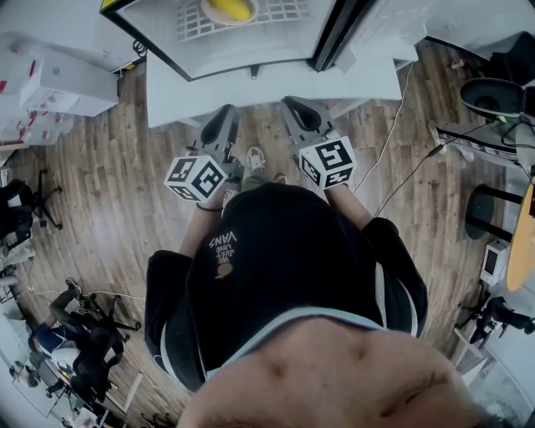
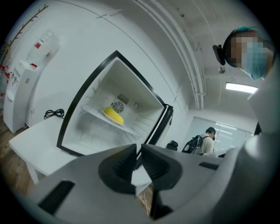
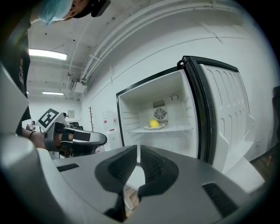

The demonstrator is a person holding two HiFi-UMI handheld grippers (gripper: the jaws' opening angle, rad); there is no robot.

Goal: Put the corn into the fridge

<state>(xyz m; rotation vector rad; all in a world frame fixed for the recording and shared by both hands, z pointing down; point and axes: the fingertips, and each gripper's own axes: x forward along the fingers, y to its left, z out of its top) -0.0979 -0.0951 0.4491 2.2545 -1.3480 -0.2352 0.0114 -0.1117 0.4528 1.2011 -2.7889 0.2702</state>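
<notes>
The yellow corn (image 1: pixel 230 8) lies on a small plate on the wire shelf inside the open white fridge (image 1: pixel 159 42). It also shows as the corn (image 2: pixel 113 115) in the left gripper view and the corn (image 3: pixel 154 124) in the right gripper view, in front of the fan grille. My left gripper (image 1: pixel 224 113) and right gripper (image 1: pixel 297 104) hang side by side over the wooden floor, short of the fridge. Both point toward it. Each has its jaws pressed together with nothing between them. The left gripper (image 3: pixel 81 138) is also visible from the right gripper view.
The fridge stands on a low white table (image 1: pixel 276 84), with its door (image 3: pixel 223 118) swung open to the right. White boxes (image 1: pixel 50 79) sit at the left, a cable (image 1: pixel 401 167) runs over the floor, and stools (image 1: pixel 493 96) stand at the right. A water dispenser (image 2: pixel 26 83) is against the wall.
</notes>
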